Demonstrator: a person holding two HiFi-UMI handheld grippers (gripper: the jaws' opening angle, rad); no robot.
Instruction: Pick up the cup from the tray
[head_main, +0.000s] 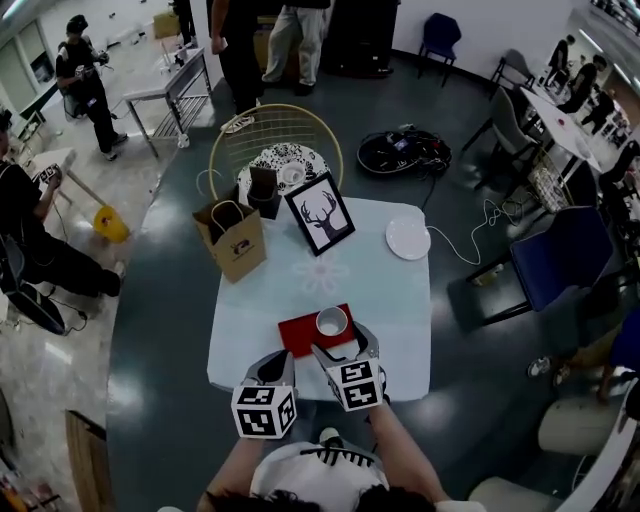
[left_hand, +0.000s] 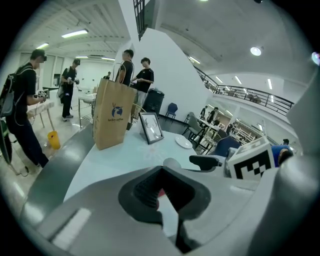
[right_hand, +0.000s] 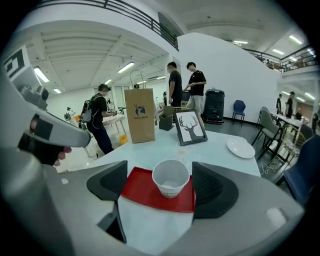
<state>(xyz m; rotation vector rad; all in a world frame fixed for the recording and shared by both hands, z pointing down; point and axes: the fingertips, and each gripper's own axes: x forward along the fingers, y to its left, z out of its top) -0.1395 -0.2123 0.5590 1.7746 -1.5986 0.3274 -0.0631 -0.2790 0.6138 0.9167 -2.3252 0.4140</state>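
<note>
1. Red plastic-looking tray (head_main: 296, 338) is my reference point here. It sits at the near edge of the pale bench (head_main: 400, 300), and the white paper cup (right_hand: 171, 177) stands upright on the tray's right end. It looks empty.
2. The right gripper (right_hand: 162, 187) is at the tray's near side with its jaws wide apart, one either side of the cup and holding nothing. Neither pad touches it yet, as far as I can see.
3. The left gripper (left_hand: 161, 172) hangs just off the tray's near-left corner, jaws closed together on nothing. So nothing is pinning the tray down.
4. Biggest worry: the cup isn't centred. It sits closer to the right-hand pad, so on closing that pad probably lands first and shoves or tips the cup across the tray before the other one arrives.
5. The cup also seems to sit out near the jaw tips, not deep between them. A squeeze there could squirt it toward the tray's far edge.
6. It's thin paper, so too hard a pinch likely buckles the wall. Too soft and it slips out on the lift.
7. If a lower jaw edge catches the tray's lip, the whole tray could slide or come up with the cup, and it's right by the bench edge.
8. The paper bag (head_main: 235, 245), framed deer picture (head_main: 320, 215) and plate (head_main: 408, 238) are all well beyond the tray's far side, so I don't expect any collision there.
</note>
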